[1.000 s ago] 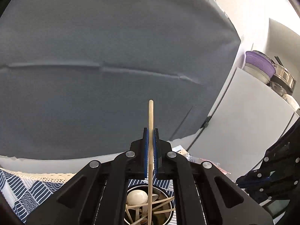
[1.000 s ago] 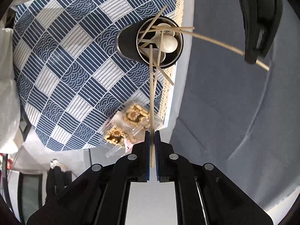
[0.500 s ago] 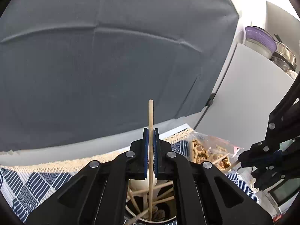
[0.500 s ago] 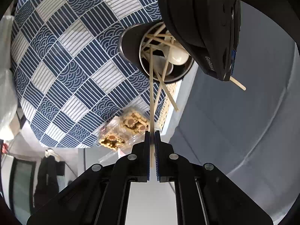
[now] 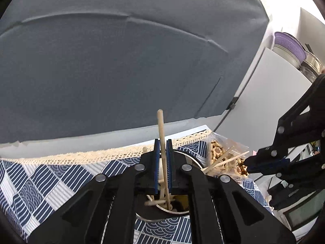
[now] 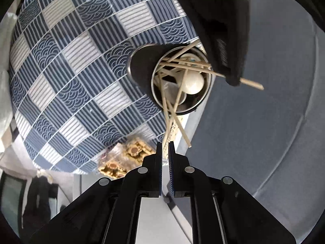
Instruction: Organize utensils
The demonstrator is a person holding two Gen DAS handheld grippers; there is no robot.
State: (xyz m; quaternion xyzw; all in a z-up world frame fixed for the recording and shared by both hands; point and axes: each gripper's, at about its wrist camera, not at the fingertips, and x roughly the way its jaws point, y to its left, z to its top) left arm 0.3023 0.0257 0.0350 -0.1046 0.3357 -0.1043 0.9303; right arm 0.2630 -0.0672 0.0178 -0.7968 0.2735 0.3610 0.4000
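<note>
A metal utensil cup (image 6: 142,69) stands near the lace edge of the blue patterned tablecloth (image 6: 81,61). It holds several wooden chopsticks and a white spoon (image 6: 192,82). My left gripper (image 5: 163,142) is right above the cup (image 5: 195,160), its jaws slightly apart with a tilted chopstick (image 5: 161,130) standing between them, its lower end in the cup. My right gripper (image 6: 165,144) has its jaws slightly apart and empty; a chopstick (image 6: 165,109) leans out of the cup just past its tips. The left gripper body (image 6: 223,30) hangs over the cup in the right wrist view.
A clear bag of flower-shaped cookies (image 6: 126,158) lies at the table edge beside the cup, also in the left wrist view (image 5: 221,156). A grey fabric backdrop (image 5: 121,61) stands behind the table. A white cabinet (image 5: 270,93) with a purple basket (image 5: 288,44) is at right.
Both grippers' jaws have opened a little, and both chopsticks now stand loosely in the cup. The left gripper has come down over the cup; its chopstick now tilts.
</note>
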